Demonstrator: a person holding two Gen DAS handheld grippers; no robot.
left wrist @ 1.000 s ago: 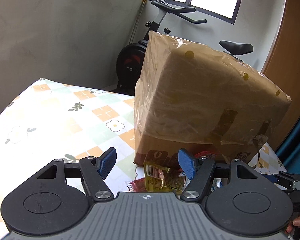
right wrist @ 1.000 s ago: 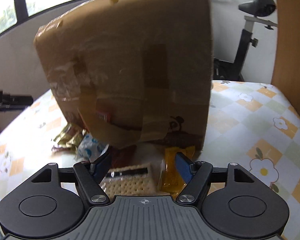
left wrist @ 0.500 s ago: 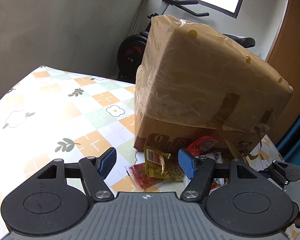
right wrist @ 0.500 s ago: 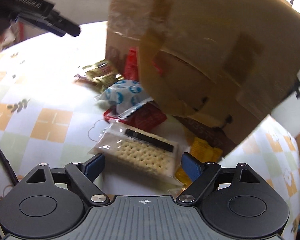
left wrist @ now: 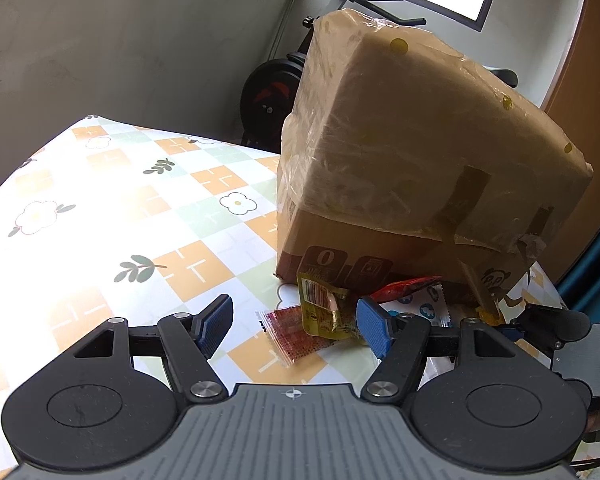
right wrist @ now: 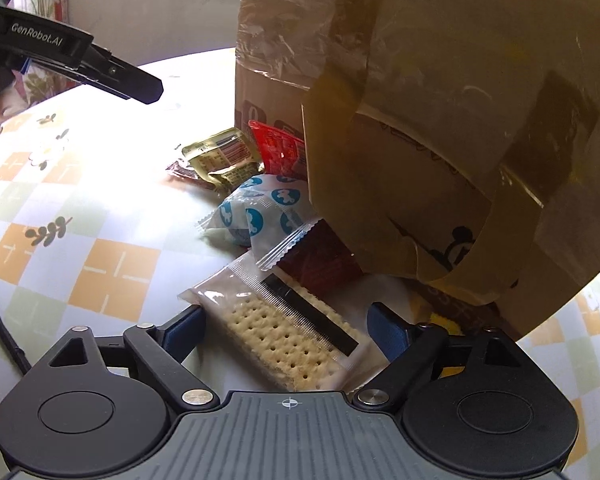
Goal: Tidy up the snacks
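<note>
While its blue pads stand wide apart, the right claw straddles a cracker packet on the floral worktop. Likewise spread and empty, the left claw faces a gold sachet. Beyond lies a blue-and-white pouch, then the taped cardboard box.

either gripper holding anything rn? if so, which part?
Nothing held. The left gripper is open above the snack pile; the right gripper is open, fingers either side of the cracker pack, not closed on it.
</note>
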